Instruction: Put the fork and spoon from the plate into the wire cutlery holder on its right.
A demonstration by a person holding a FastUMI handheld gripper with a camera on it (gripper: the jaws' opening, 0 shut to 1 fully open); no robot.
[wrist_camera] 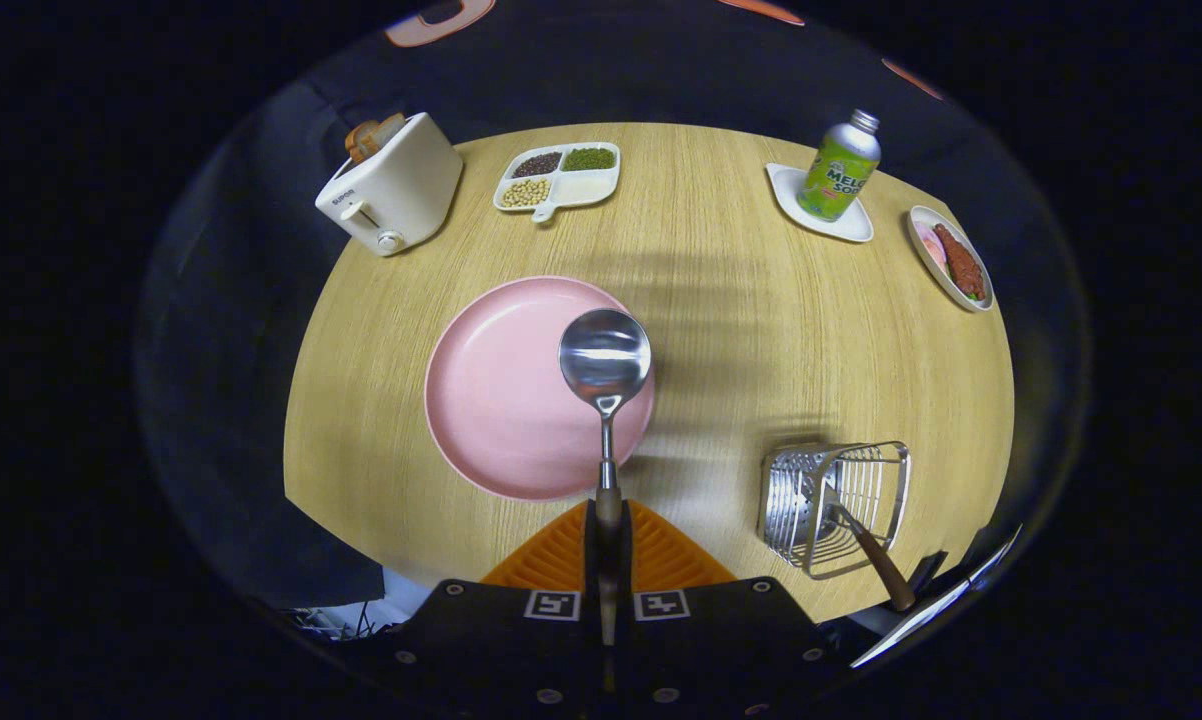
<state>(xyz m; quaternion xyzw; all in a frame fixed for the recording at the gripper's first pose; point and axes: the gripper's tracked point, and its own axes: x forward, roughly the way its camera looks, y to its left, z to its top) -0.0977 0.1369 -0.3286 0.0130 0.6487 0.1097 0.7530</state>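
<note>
Tool [608,530] pinching spoon [605,362] by its handle
Bowl above pink plate [501,400]; fork [866,545] stands in wire holder [836,505]

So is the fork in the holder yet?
Yes. The fork leans in the holder, handle out. The gripper is shut on the spoon over the plate.
</note>
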